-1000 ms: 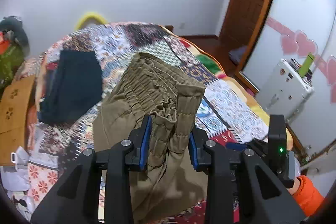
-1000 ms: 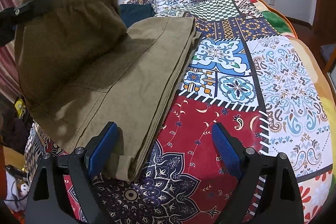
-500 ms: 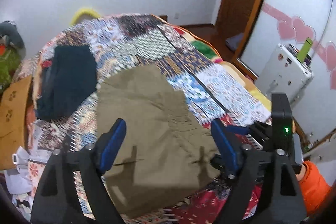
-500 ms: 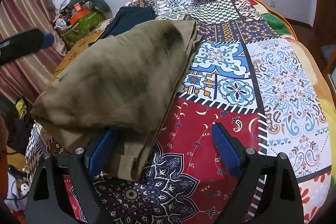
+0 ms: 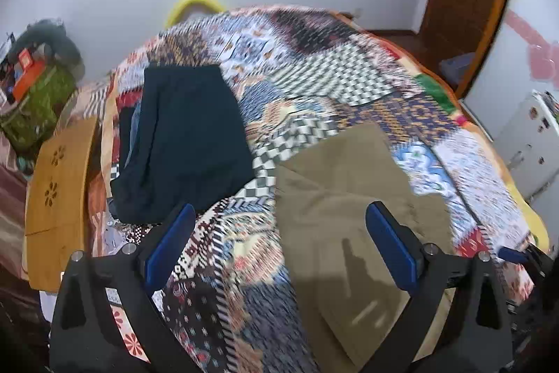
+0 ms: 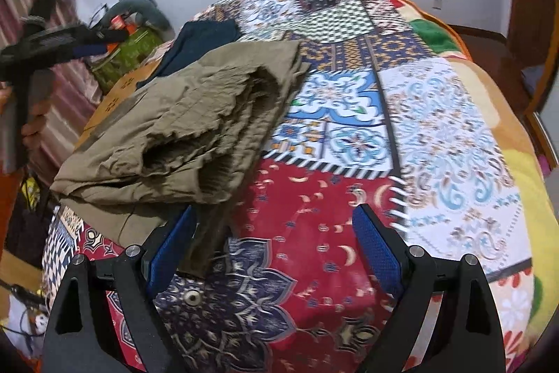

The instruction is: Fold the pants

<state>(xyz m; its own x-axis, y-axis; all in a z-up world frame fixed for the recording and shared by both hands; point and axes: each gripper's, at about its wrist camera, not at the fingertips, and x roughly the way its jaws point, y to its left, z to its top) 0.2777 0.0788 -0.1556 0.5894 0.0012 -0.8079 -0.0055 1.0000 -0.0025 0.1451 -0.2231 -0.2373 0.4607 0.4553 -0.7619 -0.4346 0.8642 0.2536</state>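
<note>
A dark folded garment (image 5: 185,142) lies toward the bed's (image 6: 454,135) left edge. The olive pants (image 6: 181,135) lie folded near its front edge. The left gripper (image 5: 279,240), jaws just spread wide, grips nothing; the right gripper (image 6: 272,243) gapes over the quilt, its left pad (image 6: 171,250) beside the pants' corner.

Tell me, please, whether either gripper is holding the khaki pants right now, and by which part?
Nothing is held. The left gripper has just opened its jaws, which stand empty; the right gripper is open too. The khaki pants lie folded on the bed.

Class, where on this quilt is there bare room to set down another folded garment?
Free: the quilt right of the khaki pants, and the far end beyond them. Crowded: the left side, where the dark garment lies beside the pants.
</note>
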